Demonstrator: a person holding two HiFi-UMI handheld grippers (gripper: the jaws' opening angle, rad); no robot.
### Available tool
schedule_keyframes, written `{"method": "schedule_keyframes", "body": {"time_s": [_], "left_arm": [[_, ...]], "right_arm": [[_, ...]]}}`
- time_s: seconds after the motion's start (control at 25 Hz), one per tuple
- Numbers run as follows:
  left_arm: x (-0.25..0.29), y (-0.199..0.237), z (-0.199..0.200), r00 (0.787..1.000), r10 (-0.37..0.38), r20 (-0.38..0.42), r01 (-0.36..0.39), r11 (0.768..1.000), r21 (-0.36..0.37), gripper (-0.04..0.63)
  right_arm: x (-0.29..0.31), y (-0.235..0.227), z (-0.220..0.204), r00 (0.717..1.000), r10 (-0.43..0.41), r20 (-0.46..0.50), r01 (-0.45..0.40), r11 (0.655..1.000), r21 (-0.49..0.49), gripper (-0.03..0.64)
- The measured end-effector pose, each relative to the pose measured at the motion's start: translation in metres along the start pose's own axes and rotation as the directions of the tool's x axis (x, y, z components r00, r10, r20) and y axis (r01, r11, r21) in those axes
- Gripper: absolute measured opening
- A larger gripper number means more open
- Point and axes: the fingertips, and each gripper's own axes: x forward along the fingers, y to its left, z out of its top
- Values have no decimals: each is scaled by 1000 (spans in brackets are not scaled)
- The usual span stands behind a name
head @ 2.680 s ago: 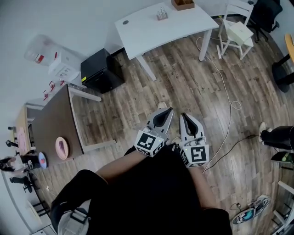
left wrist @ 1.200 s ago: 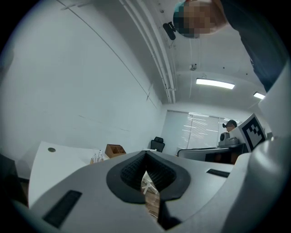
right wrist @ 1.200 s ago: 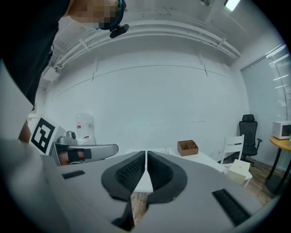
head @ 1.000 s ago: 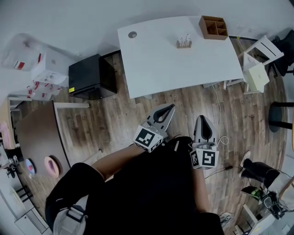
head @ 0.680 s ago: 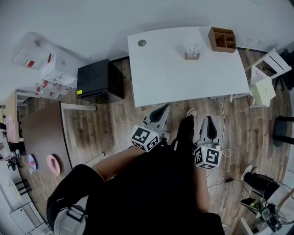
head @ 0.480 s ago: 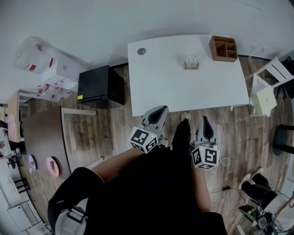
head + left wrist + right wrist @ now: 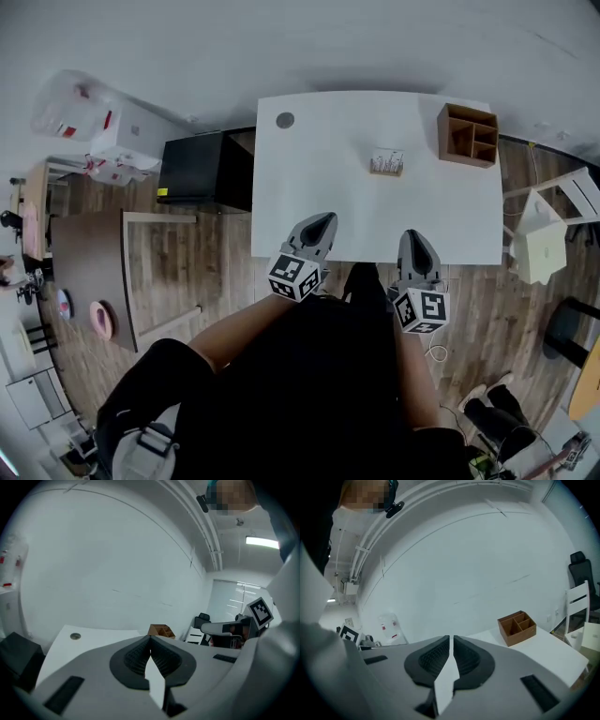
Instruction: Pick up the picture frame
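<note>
A small picture frame (image 7: 386, 162) stands upright near the middle of the white table (image 7: 319, 178); neither gripper view shows it. My left gripper (image 7: 321, 222) is shut and empty, its tips just over the table's near edge, below and left of the frame. My right gripper (image 7: 417, 238) is also shut and empty, at the near edge below and right of the frame. In the left gripper view the jaws (image 7: 150, 641) meet in front of the tabletop (image 7: 93, 637). In the right gripper view the jaws (image 7: 451, 639) stand closed.
A brown wooden organizer (image 7: 467, 134) (image 7: 161, 631) (image 7: 517, 627) sits at the table's far right corner. A black cabinet (image 7: 202, 169) stands left of the table and a white chair (image 7: 544, 234) to its right. A brown table (image 7: 89, 262) lies further left.
The white table has come much closer. Both grippers, over the wood floor a second ago, now reach its near edge. Both stayed shut.
</note>
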Motion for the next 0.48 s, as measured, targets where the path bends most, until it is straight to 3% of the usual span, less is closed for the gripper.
{"method": "schedule_keyframes", "body": {"time_s": [0.16,0.32,0.48], "left_arm": [[41,10,-7,999,28,-21,-28,1000,5,0],[76,22,-17,999,47,-28,-47,999,7,0],[104,38,-24,997,66,-41,-66,998,18,1]], "right_arm": [[39,-22,-5,993,99,-69,-101,995,-24,37],[71,-36,-22,954,254,-160,-263,964,-33,37],[98,-63,-36,927,291,-235,-310,949,-49,37]]}}
